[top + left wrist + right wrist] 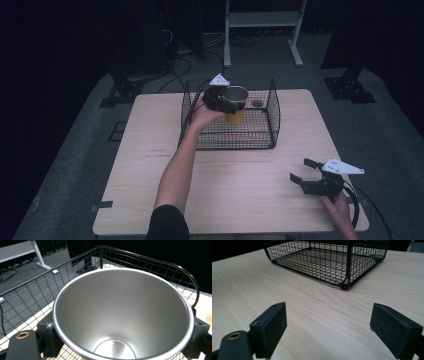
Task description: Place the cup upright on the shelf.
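The right gripper [306, 172], jaws spread wide and empty, is held low at the table's [240, 195] near right corner, well apart from the basket [272, 120]. Farther off, the cup [235, 104] is clamped upright in the left gripper [220, 100], over the basket's floor, mouth upward; lowering straight down would likely seat it.

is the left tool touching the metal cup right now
Touching. In the left gripper view the left tool's black jaws press against both sides of the metal cup, just under its rim, with no gap showing.
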Motion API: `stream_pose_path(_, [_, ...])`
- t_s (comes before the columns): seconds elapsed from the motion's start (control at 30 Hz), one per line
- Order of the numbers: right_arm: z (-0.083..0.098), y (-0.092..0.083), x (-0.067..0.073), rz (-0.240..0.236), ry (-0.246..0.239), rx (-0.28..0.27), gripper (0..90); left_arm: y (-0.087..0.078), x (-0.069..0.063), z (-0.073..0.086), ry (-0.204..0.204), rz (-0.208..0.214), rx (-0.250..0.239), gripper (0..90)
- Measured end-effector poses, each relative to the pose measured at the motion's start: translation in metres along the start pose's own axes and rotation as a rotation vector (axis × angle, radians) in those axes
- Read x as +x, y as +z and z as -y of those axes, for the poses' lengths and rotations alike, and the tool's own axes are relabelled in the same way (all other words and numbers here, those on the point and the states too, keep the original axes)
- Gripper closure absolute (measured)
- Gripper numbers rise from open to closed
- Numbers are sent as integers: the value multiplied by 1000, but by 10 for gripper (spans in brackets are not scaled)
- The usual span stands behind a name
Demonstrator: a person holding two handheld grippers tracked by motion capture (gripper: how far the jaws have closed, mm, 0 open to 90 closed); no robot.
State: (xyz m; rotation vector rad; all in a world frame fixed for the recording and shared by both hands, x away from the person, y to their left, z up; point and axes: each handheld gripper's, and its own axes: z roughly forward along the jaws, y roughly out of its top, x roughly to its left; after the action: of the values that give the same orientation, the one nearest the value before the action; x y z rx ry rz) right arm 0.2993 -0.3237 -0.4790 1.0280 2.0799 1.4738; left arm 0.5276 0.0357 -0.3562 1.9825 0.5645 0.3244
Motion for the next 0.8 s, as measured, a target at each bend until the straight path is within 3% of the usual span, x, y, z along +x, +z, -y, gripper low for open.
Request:
stream_pose_path(0.4, [0,0,-1,-4,6,-4,130,23,1,5,12,18,55,134])
stream_pose_path(0.53, [0,0,-1,-6,5,-4,130,33,1,10,25,21,99,134])
stream_pose_path(0.8, [0,0,-1,-9,8,-5,130,42,5,13,11,28,116,133])
